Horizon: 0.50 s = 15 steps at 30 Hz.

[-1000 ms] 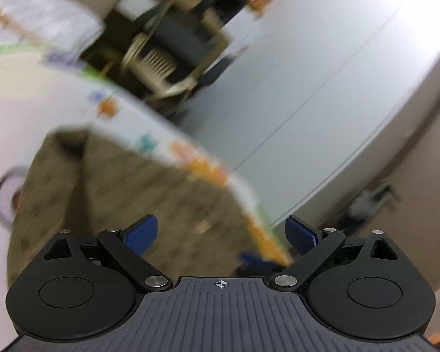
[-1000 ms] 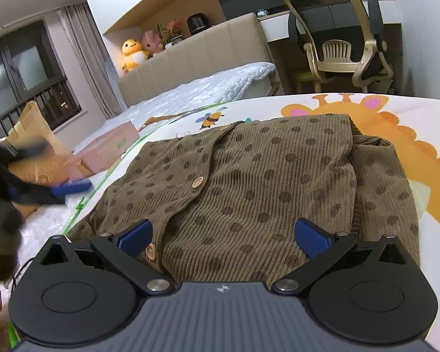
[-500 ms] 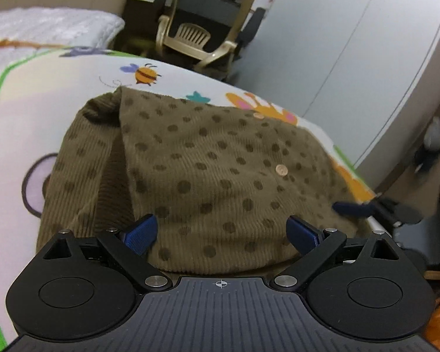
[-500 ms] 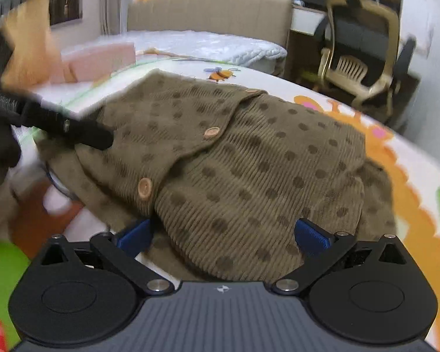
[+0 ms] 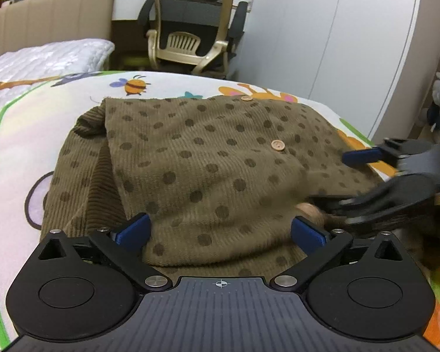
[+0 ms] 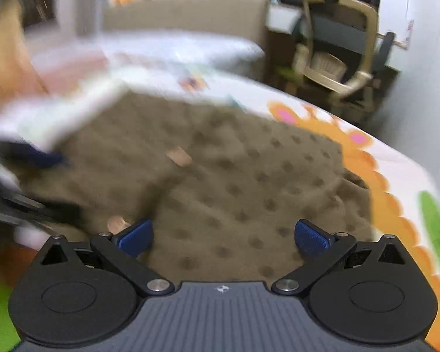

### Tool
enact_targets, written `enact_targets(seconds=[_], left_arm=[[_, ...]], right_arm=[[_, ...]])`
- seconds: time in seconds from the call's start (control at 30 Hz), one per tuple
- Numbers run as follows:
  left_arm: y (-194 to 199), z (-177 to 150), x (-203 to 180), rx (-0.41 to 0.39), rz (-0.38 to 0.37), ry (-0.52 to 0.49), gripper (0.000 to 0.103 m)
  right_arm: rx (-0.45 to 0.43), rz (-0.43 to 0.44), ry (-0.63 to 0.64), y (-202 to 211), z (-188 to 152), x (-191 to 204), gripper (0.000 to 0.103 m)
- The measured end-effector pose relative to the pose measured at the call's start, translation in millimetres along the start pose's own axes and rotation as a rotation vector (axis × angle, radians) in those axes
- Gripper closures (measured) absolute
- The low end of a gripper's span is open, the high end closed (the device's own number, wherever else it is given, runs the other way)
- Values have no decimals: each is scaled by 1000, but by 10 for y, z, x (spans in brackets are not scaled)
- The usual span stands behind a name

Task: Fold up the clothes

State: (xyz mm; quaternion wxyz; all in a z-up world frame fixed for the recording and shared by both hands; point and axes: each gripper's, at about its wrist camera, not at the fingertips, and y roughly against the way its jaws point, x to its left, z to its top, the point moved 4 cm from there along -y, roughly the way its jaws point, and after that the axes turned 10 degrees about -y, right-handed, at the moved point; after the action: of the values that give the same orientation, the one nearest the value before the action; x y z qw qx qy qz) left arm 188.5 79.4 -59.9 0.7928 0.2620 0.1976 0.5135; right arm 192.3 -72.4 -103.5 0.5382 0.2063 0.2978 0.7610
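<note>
Cartoon mat (image 5: 20,123) under brown dotted cardigan (image 5: 208,170). L gripper (image 5: 220,231) opening, nothing pinched; sharp view. R gripper (image 6: 223,234) spread wide, its view blurred.

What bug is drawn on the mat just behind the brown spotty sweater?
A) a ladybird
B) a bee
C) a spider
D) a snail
B: in the left wrist view a little striped orange bee with blue wings is printed on the white mat, just past the far edge of the sweater.
</note>
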Motion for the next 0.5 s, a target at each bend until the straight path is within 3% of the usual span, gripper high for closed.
enact_targets(seconds=[0.13, 0.3, 0.5], left_arm=[[10, -5, 5, -4, -8, 7, 0], [15, -4, 12, -11, -12, 12, 0], [12, 8, 25, -15, -11, 15, 0]], right_arm=[[12, 33, -84, -27, -4, -68, 0], [11, 89, -40, 46, -102, -129, 0], [-9, 86, -33, 50, -101, -98, 0]])
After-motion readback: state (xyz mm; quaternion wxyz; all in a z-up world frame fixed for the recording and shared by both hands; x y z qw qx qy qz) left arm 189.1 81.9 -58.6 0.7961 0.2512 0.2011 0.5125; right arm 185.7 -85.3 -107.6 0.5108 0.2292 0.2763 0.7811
